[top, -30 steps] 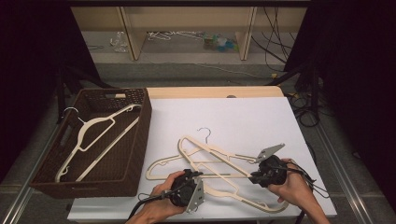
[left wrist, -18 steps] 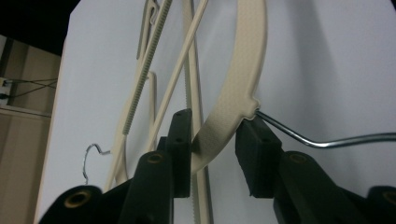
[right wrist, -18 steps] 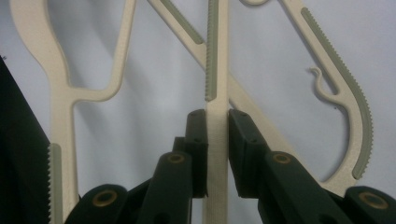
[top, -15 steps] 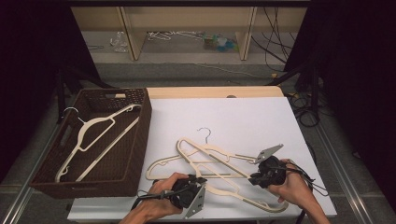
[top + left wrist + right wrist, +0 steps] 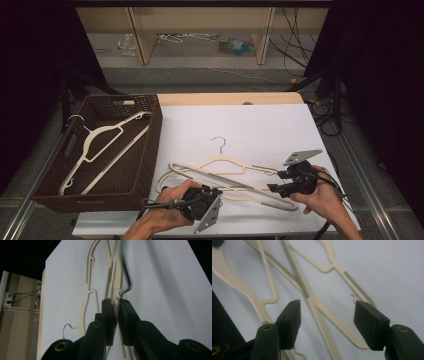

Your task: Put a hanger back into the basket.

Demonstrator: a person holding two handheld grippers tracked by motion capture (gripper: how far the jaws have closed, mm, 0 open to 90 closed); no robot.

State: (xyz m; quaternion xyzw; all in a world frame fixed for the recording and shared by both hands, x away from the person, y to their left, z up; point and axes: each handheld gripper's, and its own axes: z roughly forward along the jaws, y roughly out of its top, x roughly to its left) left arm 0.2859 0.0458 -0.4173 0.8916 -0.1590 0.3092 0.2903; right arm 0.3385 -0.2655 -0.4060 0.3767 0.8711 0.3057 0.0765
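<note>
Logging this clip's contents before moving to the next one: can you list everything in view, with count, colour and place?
hangers on the table: at least two, cream, tangled on the white surface near the front edge
hanger in the basket: one, cream, lying slantwise inside
basket: one, dark brown woven, left of the table
table: one, white top with a pale wooden far edge
shelf unit: one, light wood, on the floor behind, small items inside too blurred to name
left claw: one, black, shut on a table hanger, just been closing
right claw: one, black, open over the hangers, just been opening
</note>
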